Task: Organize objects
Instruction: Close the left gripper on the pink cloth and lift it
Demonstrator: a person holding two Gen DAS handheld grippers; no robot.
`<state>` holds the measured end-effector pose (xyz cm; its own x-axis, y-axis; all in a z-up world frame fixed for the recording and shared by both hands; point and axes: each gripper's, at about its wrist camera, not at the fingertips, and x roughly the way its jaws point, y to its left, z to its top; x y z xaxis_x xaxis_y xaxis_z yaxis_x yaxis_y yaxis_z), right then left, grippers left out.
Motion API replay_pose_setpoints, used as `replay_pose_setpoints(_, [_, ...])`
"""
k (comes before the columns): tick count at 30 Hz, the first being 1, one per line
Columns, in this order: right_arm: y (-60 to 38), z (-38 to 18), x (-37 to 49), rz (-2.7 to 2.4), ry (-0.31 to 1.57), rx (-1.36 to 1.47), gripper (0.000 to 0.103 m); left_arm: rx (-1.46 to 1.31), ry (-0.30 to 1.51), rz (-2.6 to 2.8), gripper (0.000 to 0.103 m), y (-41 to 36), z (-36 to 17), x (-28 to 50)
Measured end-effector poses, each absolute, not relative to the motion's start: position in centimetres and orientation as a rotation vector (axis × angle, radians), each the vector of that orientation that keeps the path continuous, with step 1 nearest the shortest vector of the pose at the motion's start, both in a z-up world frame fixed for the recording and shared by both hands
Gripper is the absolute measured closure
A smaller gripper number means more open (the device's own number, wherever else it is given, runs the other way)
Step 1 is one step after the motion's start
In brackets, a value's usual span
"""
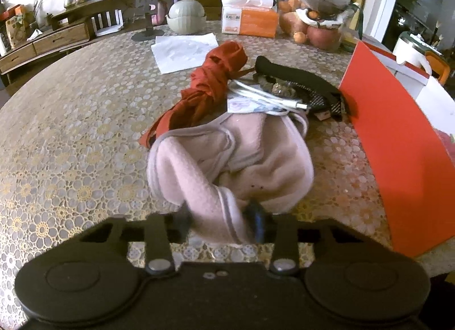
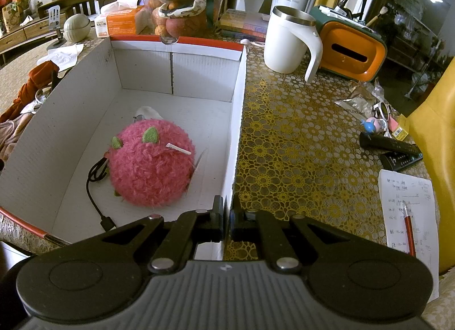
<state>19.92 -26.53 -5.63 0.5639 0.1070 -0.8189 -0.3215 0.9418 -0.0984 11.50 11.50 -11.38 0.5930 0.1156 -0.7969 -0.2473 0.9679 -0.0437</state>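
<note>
**While Two Grippers Work at One Box: A Garment Pickup and a Steadied Wall**

While the left gripper [image 1: 224,223] is pinching a fold of the pink fleece garment [image 1: 227,159], its fingers are pressing on the cloth from both sides and gripping only a small bunch near the hem. The garment is lying in a heap on the patterned table [image 1: 71,131], just beside the red outer wall of the cardboard box [image 2: 199,68]. The right gripper [image 2: 227,223] is standing fully closed over the top edge of the box's right wall, clamping it and apparently steadying the box.

Risks, as judged from this arrangement: the thin bite on soft fleece is likely to slip once the weight is hanging from it. The garment is overlapping the white cable [image 1: 267,97] and touching the rust-red cloth [image 1: 210,85], so a lift may be dragging either one along. A trailing sleeve could catch the box rim and tip or shift the box if the right gripper's hold is loosening.

Containers: the box is holding a pink fuzzy plush [image 2: 150,165] with green ears, a black cable [image 2: 96,196] partly under it, and a pale item behind the plush that is too hidden to identify. Much of the floor is bare, leaving room for the garment.
</note>
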Motion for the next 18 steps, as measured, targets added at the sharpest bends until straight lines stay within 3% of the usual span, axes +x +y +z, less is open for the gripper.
replay_pose_setpoints(2, [-26.5,-5.6,19.9,0.255,0.941,-0.248,0.099,-0.147,0.907,0.214,0.083,11.3,-11.1,11.5])
replay_pose_setpoints(5, [-26.5,-5.6,19.9,0.255,0.940,-0.249,0.099,-0.137,0.888,0.209,0.089,11.0,-10.2,11.5])
replay_pose_setpoints(18, [-26.6,-5.7,19.9,0.254,0.940,-0.247,0.099,-0.208,0.684,0.198,0.091,10.7,-3.0,11.4])
